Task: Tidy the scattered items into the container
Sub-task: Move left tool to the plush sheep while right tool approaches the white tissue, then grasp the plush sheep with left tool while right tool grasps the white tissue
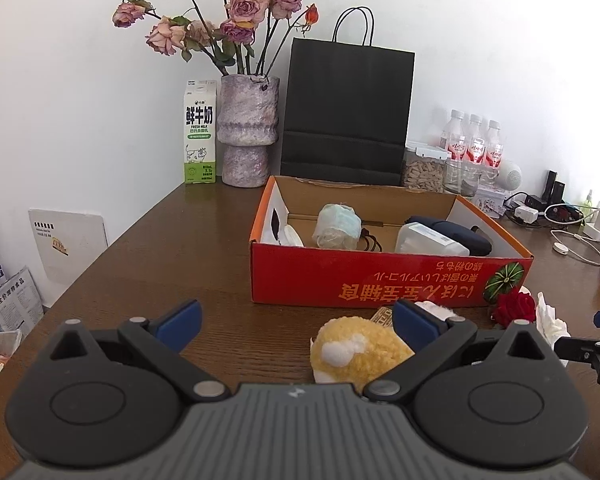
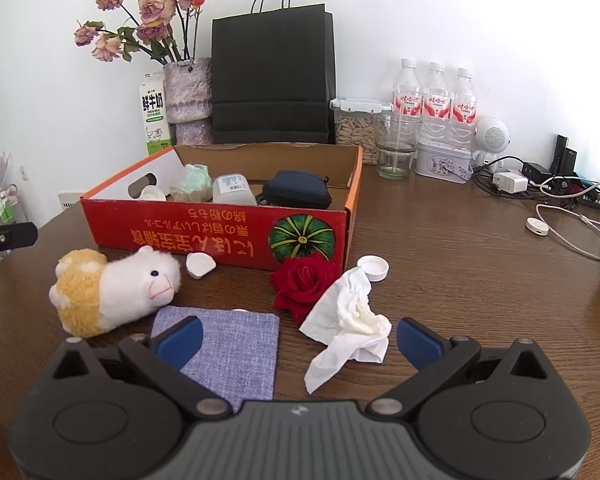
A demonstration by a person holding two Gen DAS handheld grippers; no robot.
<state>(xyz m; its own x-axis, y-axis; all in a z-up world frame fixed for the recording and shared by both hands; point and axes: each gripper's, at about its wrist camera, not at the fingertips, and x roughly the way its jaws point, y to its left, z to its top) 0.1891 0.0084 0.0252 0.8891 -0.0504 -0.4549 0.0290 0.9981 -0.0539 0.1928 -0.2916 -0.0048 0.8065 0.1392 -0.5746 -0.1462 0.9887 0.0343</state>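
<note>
Dark brown wood makes up the surface (image 2: 440,248), backed by a white wall, and on it stands the red cardboard box (image 2: 216,236) with its top open, already holding a rolled pale bundle (image 2: 192,184), a clear plastic bottle (image 2: 233,190), a dark blue pouch (image 2: 298,192) and a white cap (image 2: 151,194). Scattered in front of the box lie a plush sheep (image 2: 112,292) on its side, a small white lid (image 2: 200,265) touching the box's front wall, a red rose (image 2: 304,282), a crumpled white tissue (image 2: 348,320) overlapping the rose's edge, a ribbed white cap (image 2: 374,268) just beside the tissue, and a blue-grey fabric pouch (image 2: 230,348). The right gripper (image 2: 298,338) hangs low over the pouch and tissue with its fingers spread wide and nothing between them; the left gripper (image 1: 296,322) is likewise wide open and empty (the sheep's yellow rump sits just inside its right finger). Behind the box stand a black paper bag (image 2: 274,76), a vase of dried roses (image 2: 188,96), a milk carton (image 2: 154,114), three water bottles (image 2: 436,108), a glass (image 2: 396,152) and a small tin (image 2: 444,160), with chargers and cables (image 2: 540,188) off to the right.
</note>
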